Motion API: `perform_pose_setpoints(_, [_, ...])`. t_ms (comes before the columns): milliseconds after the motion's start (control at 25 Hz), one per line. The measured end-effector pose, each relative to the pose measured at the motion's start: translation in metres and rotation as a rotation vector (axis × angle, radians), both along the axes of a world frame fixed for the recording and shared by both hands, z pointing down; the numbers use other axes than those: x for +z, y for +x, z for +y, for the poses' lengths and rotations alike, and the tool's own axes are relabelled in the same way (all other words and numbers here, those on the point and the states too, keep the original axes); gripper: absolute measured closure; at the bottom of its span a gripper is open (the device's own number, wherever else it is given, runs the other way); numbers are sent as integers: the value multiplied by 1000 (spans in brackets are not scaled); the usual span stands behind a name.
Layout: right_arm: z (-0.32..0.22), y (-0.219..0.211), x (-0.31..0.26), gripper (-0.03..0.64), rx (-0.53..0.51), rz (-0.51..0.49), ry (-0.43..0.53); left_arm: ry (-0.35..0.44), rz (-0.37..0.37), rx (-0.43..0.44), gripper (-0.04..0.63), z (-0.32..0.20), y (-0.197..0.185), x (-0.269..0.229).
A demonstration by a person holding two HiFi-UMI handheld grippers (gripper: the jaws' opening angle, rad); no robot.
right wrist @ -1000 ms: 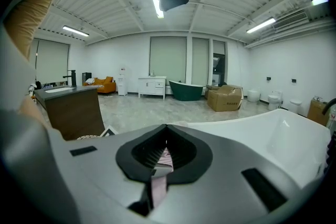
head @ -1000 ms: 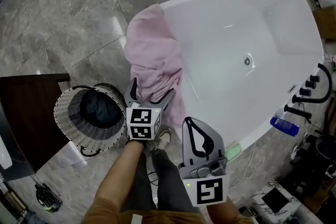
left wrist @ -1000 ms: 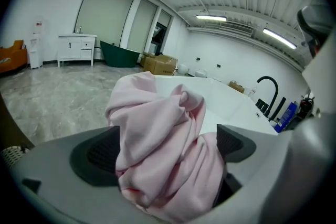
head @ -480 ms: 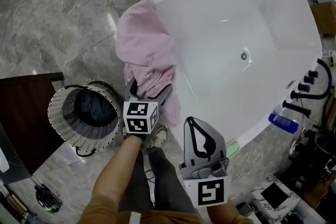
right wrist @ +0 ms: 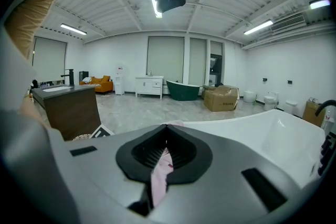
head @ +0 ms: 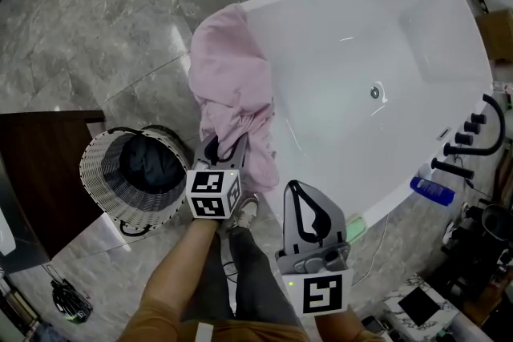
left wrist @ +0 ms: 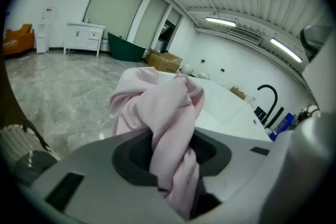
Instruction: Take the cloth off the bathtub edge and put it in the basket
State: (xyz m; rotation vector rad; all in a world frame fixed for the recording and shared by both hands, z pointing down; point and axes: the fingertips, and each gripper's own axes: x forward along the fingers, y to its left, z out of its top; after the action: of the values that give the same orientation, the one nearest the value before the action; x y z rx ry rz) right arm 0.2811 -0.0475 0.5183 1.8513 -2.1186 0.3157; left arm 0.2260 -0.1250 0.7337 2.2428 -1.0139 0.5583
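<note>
While the lower end of the pink cloth is being clamped by the left gripper, most of the fabric is being carried by the edge of the bathtub. The jaws of this gripper have just been closing. In the left gripper view a twisted bunch of the fabric is being pinched between them.

The jaws of the right gripper are being held together on nothing. In the head view this gripper is being kept clear of the cloth, at about 4 o'clock from the left gripper. In its own view only a strip of pink is being seen past the closed tips.

In the head view the long axis of the cloth is running from about 11 o'clock, where it is draped over the rim, to about 5 o'clock, where it is hanging down the outer wall. The bulk of the fabric is lying at 12 o'clock from the left jaws. The wicker basket is standing on the floor at about 9 o'clock from the left gripper, close beside it, mouth upward, with dark contents inside. The left gripper is by far the nearer of the two to both cloth and basket.

The grasp is judged to be made and the lift not yet begun. The coming move is judged to call for the cloth being drawn up and toward 6 o'clock, off the rim, and then carried toward 9 o'clock. A trailing length being dragged over the basket rim is judged the main risk.
</note>
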Motion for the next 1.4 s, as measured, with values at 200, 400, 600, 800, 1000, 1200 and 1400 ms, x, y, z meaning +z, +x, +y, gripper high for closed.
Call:
perform_pose_setpoints(200, [4,-6,-19,612,0,4,23,94,-57,87,480,10,-6,-26])
perform_pose_setpoints(400, [12,-10,-40,612,3,11,41,176,-25,91,486,10,-14,-73])
perform_pose_setpoints(600, [21,-12,-65,612,24,6,76,262,-7,99,489,7,-20,-127])
perform_pose_setpoints(800, [32,-19,-92,612,29,5,90,346,14,104,491,6,-28,-188])
perform_pose_setpoints(1000, [31,-28,-138,612,29,-8,157,414,46,109,492,8,-31,-255])
perform_pose_setpoints(1200, [32,-28,-189,612,19,2,229,472,100,90,494,12,-31,-326])
perform_pose_setpoints(1400, [38,-30,-223,612,3,12,270,518,130,77,492,16,-36,-382])
